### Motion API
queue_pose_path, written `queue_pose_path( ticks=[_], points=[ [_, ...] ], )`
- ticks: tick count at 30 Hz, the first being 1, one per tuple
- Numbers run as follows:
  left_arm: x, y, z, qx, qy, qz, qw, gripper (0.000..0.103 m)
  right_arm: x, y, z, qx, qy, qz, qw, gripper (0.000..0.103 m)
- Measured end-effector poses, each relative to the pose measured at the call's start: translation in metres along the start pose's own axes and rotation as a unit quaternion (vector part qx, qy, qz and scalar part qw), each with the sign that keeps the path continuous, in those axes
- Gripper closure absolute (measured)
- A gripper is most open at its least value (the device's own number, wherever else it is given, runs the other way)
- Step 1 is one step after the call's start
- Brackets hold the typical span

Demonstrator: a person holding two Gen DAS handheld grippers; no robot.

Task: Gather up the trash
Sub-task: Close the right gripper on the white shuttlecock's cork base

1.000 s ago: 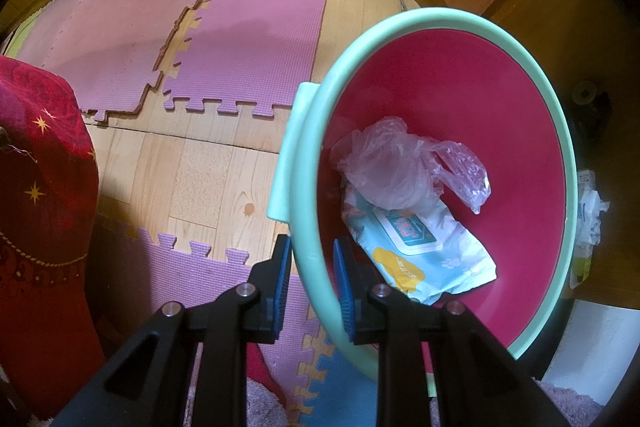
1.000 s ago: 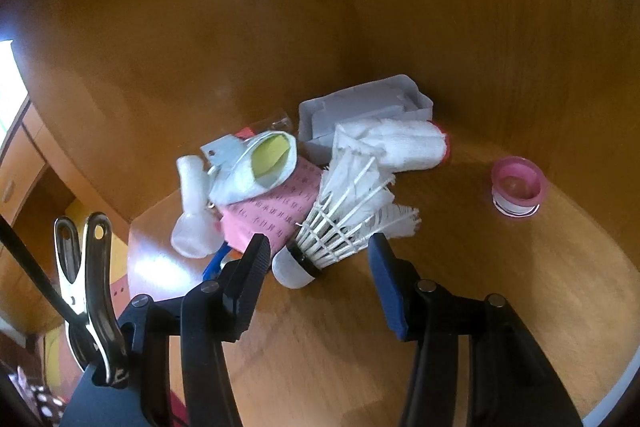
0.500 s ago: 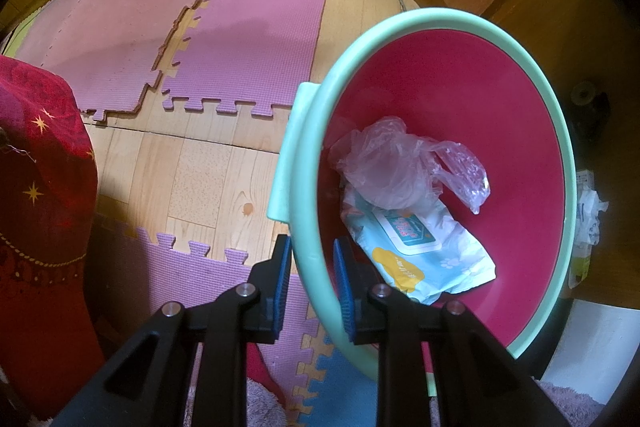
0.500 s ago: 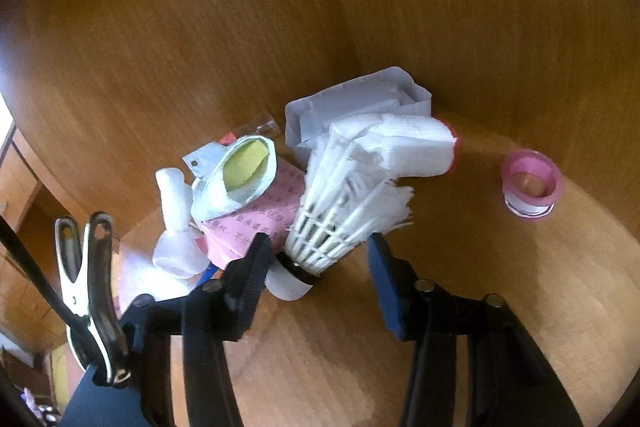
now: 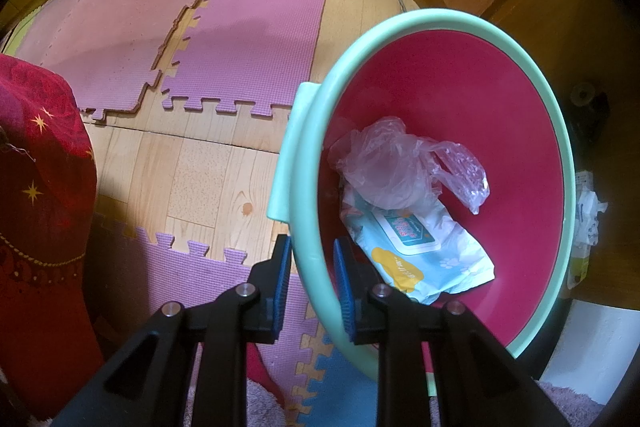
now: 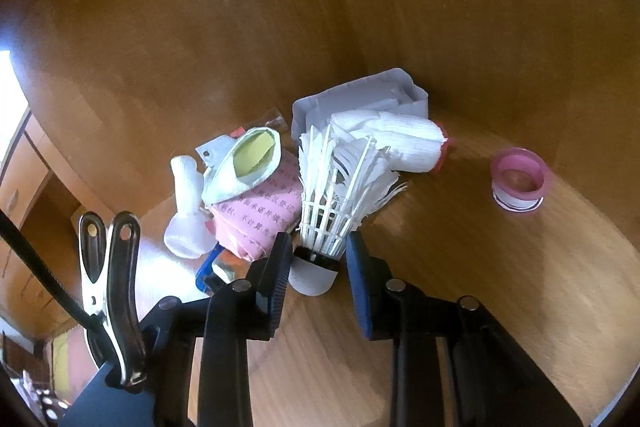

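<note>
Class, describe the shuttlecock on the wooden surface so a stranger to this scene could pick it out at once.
Start at the wooden surface and find the pile of scraps at its middle. At the pile's near edge, between the closing right tongs, stands the shuttlecock. Alone among the pink paper and rolled gauze, it has white feathers fanning from a rounded cork tip.

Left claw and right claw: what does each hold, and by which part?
Left claw: basin, by its rim. Right claw: closing around the shuttlecock base, not gripping yet.

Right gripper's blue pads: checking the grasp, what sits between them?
In the right wrist view, the white feather shuttlecock has its cork base between the closing right gripper.
</note>
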State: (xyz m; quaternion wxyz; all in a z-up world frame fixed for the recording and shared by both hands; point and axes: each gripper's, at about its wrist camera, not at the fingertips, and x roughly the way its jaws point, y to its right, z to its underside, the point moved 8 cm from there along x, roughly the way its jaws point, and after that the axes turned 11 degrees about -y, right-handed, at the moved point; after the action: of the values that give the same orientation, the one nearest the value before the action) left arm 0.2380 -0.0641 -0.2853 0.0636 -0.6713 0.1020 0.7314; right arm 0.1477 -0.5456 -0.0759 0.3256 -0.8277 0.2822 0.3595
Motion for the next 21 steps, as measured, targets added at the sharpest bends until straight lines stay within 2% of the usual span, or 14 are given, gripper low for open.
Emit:
queue_pose_path(
  ticks=[21],
  points=[
    [0.000,0.000,-0.001,0.000,0.000,0.000,1.0000,0.080,-0.030,-0.005,0.027,-0.034,0.006,-0.027,0.999,0.081]
  ],
)
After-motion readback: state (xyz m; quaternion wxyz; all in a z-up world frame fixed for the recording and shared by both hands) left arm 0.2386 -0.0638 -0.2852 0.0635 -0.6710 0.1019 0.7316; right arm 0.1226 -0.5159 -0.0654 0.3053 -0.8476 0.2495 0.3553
